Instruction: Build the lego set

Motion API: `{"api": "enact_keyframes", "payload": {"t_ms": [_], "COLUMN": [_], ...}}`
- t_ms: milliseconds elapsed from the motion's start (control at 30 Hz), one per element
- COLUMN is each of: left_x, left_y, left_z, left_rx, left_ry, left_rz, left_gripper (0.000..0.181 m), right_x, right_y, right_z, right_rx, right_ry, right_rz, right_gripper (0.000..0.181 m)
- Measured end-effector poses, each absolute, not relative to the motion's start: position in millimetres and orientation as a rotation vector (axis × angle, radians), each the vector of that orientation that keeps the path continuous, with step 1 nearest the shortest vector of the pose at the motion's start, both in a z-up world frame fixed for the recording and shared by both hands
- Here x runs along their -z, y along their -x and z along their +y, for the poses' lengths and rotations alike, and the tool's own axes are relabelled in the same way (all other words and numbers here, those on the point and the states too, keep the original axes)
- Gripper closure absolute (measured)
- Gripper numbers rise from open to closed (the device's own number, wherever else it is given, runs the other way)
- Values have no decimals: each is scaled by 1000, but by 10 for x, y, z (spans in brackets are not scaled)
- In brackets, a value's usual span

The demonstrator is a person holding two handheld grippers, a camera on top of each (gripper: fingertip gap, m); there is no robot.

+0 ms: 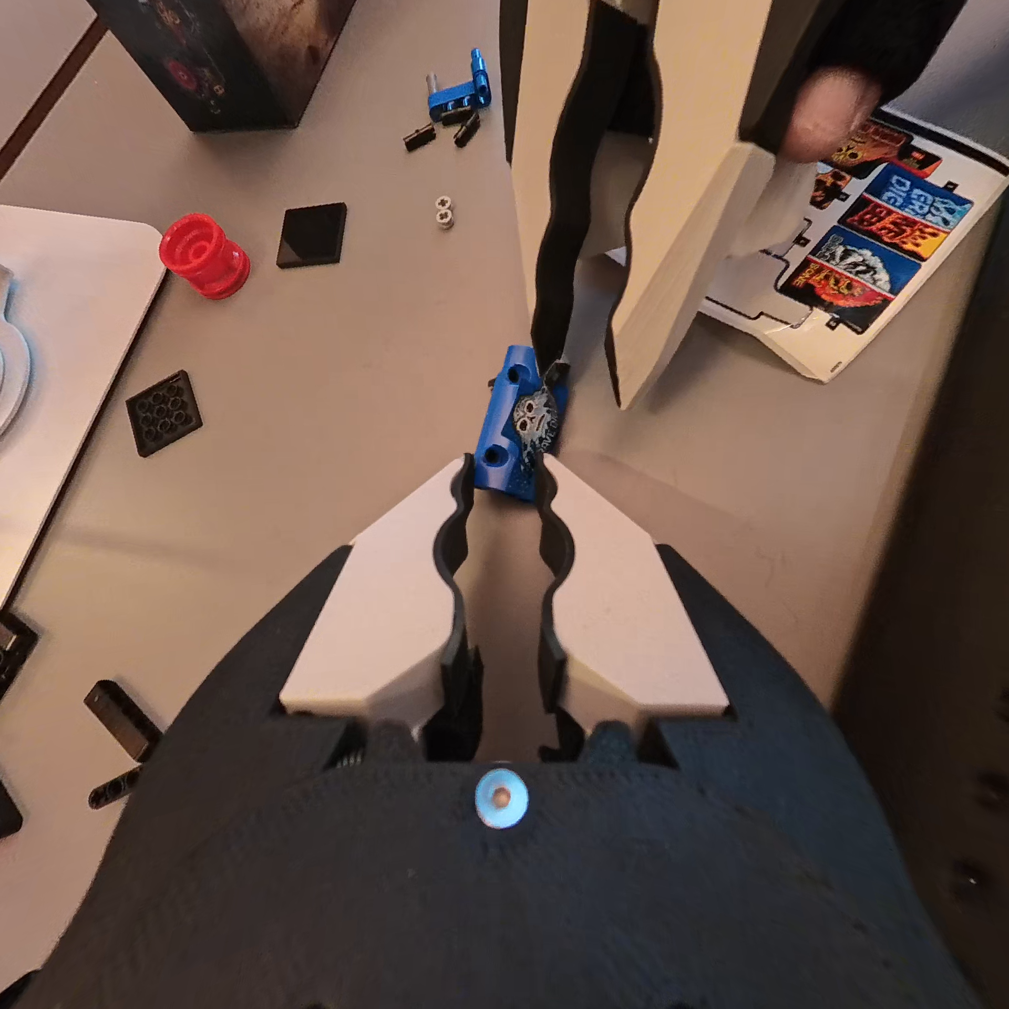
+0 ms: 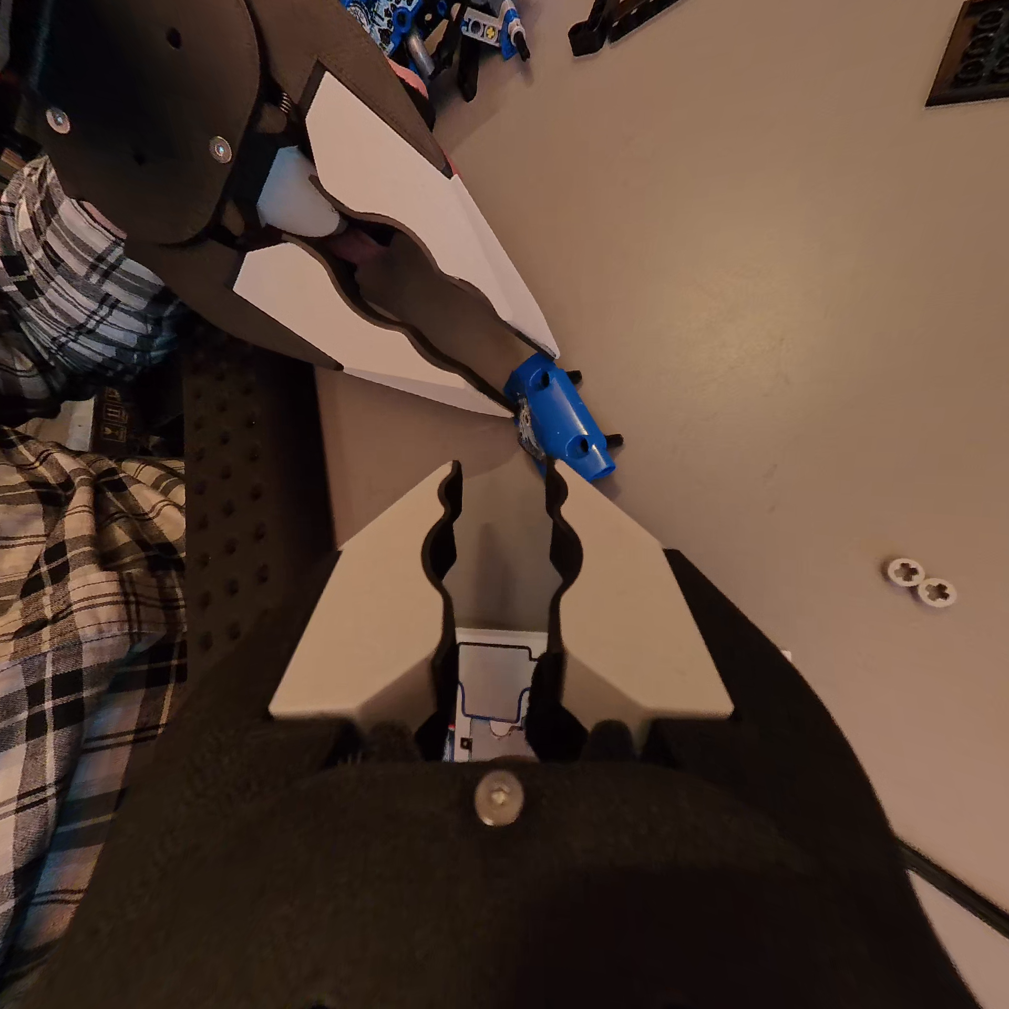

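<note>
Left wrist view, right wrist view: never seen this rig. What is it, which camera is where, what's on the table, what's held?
There is no robot. A person holds two-finger tongs in each hand, and a camera on each looks along its fingers. One picture looks along the left tongs, the other along the right tongs. The left tongs pinch a blue lego piece. The right tongs are open, with one tip touching that piece. On the grey table lie a red wheel hub, a black plate, two grey bushes, a sticker sheet and a dark box.

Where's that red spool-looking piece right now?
In the left wrist view, the red wheel hub lies on the table at the left, beside a white board's corner, near a black square tile.
</note>
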State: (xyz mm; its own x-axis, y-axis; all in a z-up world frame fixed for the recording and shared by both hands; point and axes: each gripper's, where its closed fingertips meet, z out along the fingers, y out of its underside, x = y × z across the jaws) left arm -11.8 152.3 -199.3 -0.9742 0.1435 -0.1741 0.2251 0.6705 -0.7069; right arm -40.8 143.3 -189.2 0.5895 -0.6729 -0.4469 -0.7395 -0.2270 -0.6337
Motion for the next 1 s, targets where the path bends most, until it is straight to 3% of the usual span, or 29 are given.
{"api": "enact_keyframes", "payload": {"t_ms": [600, 1000], "left_x": [1994, 1993], "left_y": [119, 123], "left_z": [1506, 1502], "left_rx": [1190, 1193], "left_ry": [-316, -314], "left_rz": [2760, 2756], "left_gripper": [163, 165], "right_x": [1879, 1898], "right_y": [438, 455], "right_z": [1445, 1439], "right_rx": [75, 273], "right_ry": [2053, 2170], "right_rz": [1107, 1066], "right_gripper": [135, 134]}}
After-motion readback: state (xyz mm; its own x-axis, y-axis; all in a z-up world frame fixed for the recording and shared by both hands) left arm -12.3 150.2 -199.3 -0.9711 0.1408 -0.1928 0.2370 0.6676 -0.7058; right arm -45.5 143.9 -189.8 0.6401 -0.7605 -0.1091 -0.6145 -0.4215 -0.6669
